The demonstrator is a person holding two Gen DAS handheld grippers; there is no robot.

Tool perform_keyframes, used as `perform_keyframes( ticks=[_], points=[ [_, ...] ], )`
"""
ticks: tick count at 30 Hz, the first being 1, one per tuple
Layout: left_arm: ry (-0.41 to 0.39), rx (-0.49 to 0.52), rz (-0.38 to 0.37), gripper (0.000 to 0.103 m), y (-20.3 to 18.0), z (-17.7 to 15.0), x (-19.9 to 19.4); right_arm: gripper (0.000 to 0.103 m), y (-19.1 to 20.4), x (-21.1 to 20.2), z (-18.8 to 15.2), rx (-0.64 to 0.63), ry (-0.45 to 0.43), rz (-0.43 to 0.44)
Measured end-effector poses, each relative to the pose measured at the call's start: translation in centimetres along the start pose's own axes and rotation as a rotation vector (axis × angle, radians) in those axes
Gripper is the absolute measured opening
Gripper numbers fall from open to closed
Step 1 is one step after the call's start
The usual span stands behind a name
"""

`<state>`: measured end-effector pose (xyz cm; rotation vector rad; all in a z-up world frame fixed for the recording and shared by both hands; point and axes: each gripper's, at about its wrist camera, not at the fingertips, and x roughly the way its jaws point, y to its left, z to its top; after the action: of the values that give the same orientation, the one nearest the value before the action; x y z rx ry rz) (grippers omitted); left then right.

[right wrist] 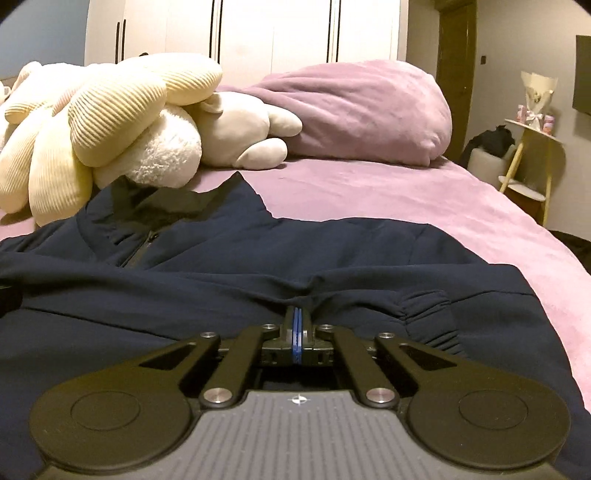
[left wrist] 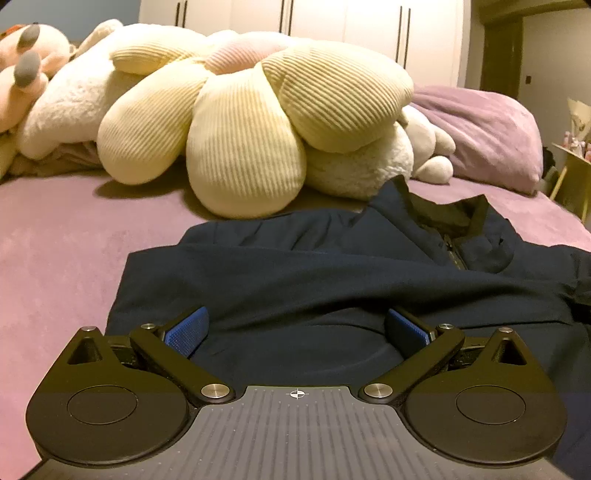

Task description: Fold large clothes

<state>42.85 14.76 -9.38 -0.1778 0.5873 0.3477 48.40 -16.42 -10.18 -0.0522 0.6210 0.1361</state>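
Jacket (left wrist: 295, 273): navy, spread on the purple bed (left wrist: 55, 240)
Left gripper (left wrist: 295, 328): jaws wide, empty
Right gripper (right wrist: 297, 317): pinched closed on a jacket fold

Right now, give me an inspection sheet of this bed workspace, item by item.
Surface: bed with a purple cover, lightly creased.
Job's things: navy jacket spread flat, collar toward the pillows, zip closed at the neck, sleeves crossing the body.
Clutter: cream flower cushion, white plush toys, a pink plush toy, purple pillow at the head of the bed.
Grippers: left gripper wide open over the jacket, nothing between the pads; right gripper shut, fabric bunched at its tips, so it seems to pinch the jacket.
Cables: nothing seen.
Surroundings: white wardrobe, a small side table.
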Motion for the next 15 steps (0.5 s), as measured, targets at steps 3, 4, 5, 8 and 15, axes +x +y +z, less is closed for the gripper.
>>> perform_keyframes(
  ticks=[3,4,5,8,15],
  points=[
    [0.005,0.008,-0.002,0.103,0.0,0.0,0.0,0.000,0.1,-1.3,0.3,0.000,0.033,0.013],
    [0.004,0.007,-0.003,0.103,0.0,0.0,0.0,0.000,0.0,-2.4,0.1,0.008,0.043,0.018],
    [0.003,0.007,-0.003,0.103,0.0,0.0,0.0,0.000,-0.3,-3.7,-0.3,0.016,0.042,0.025],
    [0.004,0.019,0.003,0.103,-0.1,0.0,0.0,0.000,-1.7,-6.8,-2.3,0.028,0.041,0.023],
    [0.028,0.071,0.021,0.103,-0.5,-0.4,-1.2,0.000,-3.5,-6.4,-4.3,0.073,0.022,0.063]
  ],
)
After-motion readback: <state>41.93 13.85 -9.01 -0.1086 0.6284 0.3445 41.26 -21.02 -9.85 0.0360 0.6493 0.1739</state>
